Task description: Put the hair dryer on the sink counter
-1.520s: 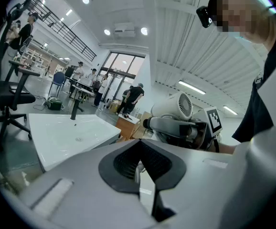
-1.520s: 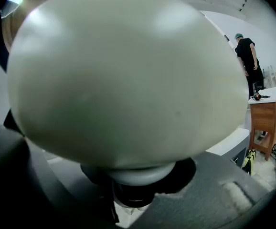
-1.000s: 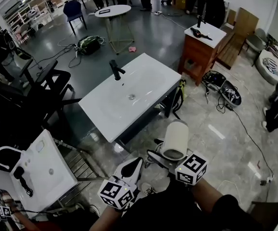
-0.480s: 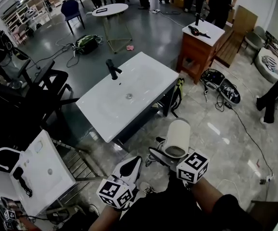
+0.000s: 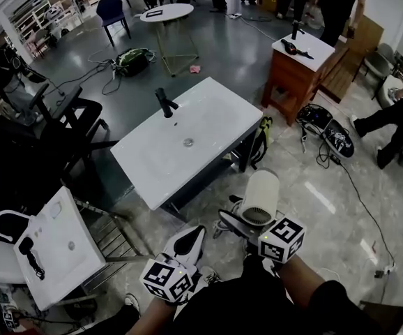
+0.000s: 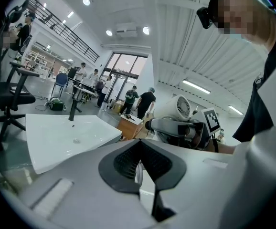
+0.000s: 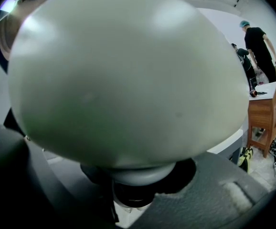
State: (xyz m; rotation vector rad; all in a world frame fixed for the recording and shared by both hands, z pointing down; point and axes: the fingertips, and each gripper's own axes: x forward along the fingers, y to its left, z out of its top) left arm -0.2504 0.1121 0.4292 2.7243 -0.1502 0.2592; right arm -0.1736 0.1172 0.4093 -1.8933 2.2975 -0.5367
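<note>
The white hair dryer (image 5: 259, 197) is gripped at its handle by my right gripper (image 5: 238, 223), which is shut on it and carries it upright over the floor. In the right gripper view the hair dryer's rounded body (image 7: 128, 75) fills most of the picture above the right gripper (image 7: 138, 185). The white sink counter (image 5: 208, 117) with its black faucet (image 5: 165, 102) stands ahead and to the left, apart from the dryer. My left gripper (image 5: 191, 241) is shut on nothing, beside the right one. The left gripper view shows the left gripper (image 6: 140, 163), the sink counter (image 6: 57, 137) and the hair dryer (image 6: 178, 109).
A second white basin (image 5: 62, 246) stands at lower left. A wooden cabinet (image 5: 299, 75) with a dark tool on top is beyond the sink. Bags and cables (image 5: 327, 128) lie on the floor to the right. A black chair (image 5: 69, 121) is at left. People stand at the back.
Both grippers and the held hair dryer have edged toward the sink counter. A bystander at the right edge has walked further back.
</note>
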